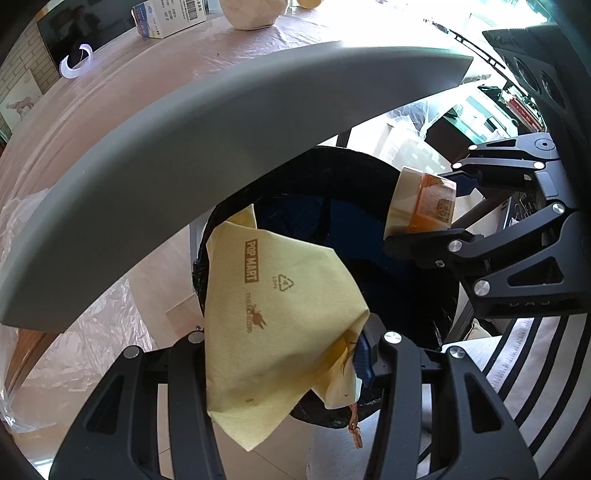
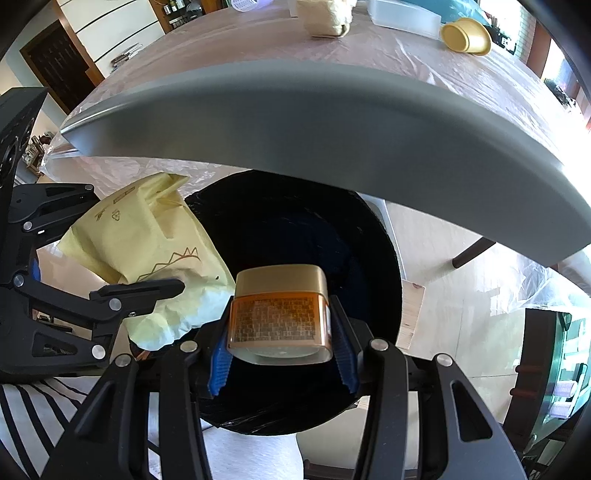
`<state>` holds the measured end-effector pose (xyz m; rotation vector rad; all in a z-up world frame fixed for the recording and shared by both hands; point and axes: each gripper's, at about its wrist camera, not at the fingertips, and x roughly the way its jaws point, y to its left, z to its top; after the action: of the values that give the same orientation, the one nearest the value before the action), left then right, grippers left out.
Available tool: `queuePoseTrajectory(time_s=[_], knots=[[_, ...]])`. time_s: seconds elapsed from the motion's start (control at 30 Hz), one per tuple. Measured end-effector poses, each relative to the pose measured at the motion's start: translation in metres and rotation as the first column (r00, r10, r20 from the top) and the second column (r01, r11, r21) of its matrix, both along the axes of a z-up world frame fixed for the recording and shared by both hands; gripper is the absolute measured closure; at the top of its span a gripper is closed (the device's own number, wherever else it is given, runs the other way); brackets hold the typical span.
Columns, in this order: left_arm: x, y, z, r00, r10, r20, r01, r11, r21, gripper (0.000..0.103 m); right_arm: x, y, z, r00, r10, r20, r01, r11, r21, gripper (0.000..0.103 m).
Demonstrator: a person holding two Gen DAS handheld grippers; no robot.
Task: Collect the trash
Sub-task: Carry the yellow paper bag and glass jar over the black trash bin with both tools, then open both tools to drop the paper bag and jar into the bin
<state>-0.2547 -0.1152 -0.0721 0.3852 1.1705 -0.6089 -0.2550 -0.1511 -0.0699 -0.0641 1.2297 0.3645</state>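
My left gripper [image 1: 288,350] is shut on a crumpled pale yellow bag [image 1: 277,314] printed POP MART, held over the rim of a round bin lined with a black bag [image 1: 369,251]. My right gripper [image 2: 282,350] is shut on a small amber jar with a gold lid [image 2: 280,317], its blue pads [image 2: 219,365] pressing on both sides, right above the bin's dark opening [image 2: 303,240]. In the right wrist view the yellow bag [image 2: 147,236] hangs at the bin's left edge with the left gripper's finger [image 2: 147,291] across it. The jar [image 1: 424,203] also shows at the right of the left wrist view.
The grey table edge [image 1: 221,147] arches just above the bin. On the plastic-covered tabletop lie a white carton [image 1: 170,16], a white bowl-like lump [image 1: 255,13], a yellow cup [image 2: 467,35] and a clear box [image 2: 402,16]. A striped garment [image 1: 517,369] and pale floor tiles [image 2: 443,277] show below.
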Motion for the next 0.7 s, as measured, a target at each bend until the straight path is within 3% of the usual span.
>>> queuePoseTrajectory(time_s=[0.7], knots=[[0.002,-0.019,-0.016,0.999,-0.033,-0.021,0.034,0.999,0.042,0.053,0.003,-0.002,-0.008,0.999,-0.025,-0.033,0.024,1.000,-0.015,0.057]])
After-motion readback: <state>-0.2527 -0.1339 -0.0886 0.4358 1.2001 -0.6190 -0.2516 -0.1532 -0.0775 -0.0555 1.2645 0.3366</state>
